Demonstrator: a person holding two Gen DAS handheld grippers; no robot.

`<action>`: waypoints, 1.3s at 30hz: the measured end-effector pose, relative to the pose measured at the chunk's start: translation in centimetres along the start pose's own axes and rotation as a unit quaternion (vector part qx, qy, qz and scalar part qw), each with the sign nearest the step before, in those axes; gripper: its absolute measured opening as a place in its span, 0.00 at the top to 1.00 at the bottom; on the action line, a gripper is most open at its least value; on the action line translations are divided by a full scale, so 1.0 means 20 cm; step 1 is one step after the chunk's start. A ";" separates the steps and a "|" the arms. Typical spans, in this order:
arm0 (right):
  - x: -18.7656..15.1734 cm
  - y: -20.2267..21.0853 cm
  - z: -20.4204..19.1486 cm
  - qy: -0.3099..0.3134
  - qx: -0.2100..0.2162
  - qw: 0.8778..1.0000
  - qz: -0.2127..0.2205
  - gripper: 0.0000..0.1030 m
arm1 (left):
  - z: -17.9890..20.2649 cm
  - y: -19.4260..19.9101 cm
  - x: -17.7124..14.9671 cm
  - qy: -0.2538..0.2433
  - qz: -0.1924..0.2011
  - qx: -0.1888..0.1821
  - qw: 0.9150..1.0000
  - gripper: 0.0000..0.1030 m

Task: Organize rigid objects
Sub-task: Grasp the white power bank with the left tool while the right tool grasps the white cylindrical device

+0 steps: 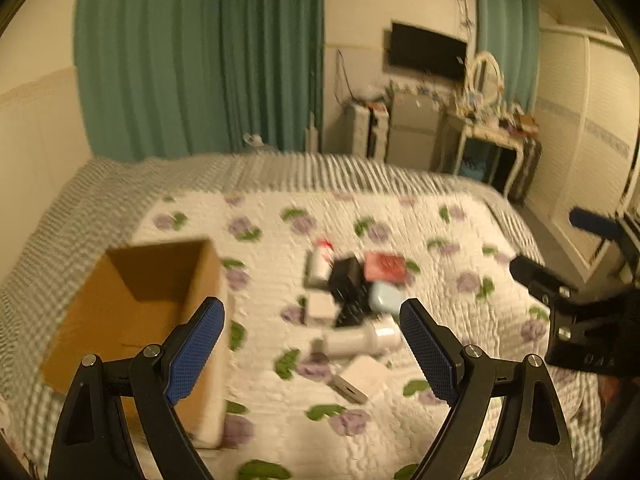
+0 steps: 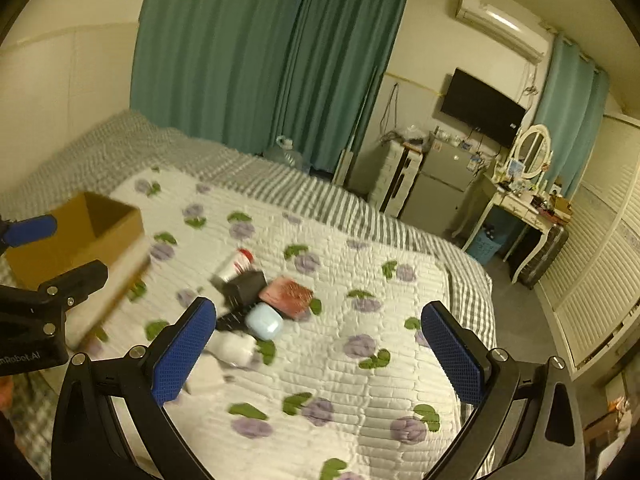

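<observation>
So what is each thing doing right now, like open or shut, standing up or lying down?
Left gripper: open, holding nothing, above the bed.
Right gripper: open, holding nothing.
Cardboard box: open at the top, nothing visible inside.
White bottle with red cap: lying on its side.
Light blue case: shut, lying on the quilt.
Red box: lying flat.
Teal curtains: drawn shut.
Wall TV: screen dark.

Left gripper [image 1: 312, 348] — black frame, blue textured pads [image 1: 196, 350], silver screws behind them. Right gripper [image 2: 318, 354] — same build. White lettering on the left gripper's body, partly readable.
</observation>
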State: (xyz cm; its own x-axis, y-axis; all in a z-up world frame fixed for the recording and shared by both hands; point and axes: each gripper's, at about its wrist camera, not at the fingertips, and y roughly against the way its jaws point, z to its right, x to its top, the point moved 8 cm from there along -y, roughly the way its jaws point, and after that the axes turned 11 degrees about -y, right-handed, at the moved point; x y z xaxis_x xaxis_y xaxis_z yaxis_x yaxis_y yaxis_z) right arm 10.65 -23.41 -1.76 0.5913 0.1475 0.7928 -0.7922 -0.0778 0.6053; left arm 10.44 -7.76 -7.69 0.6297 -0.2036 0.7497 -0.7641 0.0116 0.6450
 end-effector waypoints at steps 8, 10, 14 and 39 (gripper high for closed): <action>-0.34 -0.37 0.12 0.015 0.023 0.996 -0.086 0.00 | 0.28 -0.45 -0.33 -0.039 -0.099 -0.043 0.993 0.14; -0.41 -0.44 0.12 0.023 0.032 0.994 -0.098 0.00 | 0.31 -0.54 -0.39 -0.044 -0.117 -0.049 0.991 0.14; -0.48 -0.55 0.09 0.028 0.054 0.991 -0.116 0.00 | 0.36 -0.66 -0.47 -0.055 -0.139 -0.060 0.987 0.14; -0.46 -0.81 -0.33 0.140 0.170 0.967 -0.127 0.07 | 0.04 -0.61 -0.45 0.024 -0.134 -0.021 0.990 0.48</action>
State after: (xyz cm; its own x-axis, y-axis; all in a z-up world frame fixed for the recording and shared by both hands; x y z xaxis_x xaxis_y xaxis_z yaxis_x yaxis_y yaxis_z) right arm 16.91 -17.02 -19.35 0.6584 0.4614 0.5946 -0.5041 -0.3164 0.8036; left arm 13.90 -6.86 -22.48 0.8165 -0.1572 0.5555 -0.5618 0.0052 0.8273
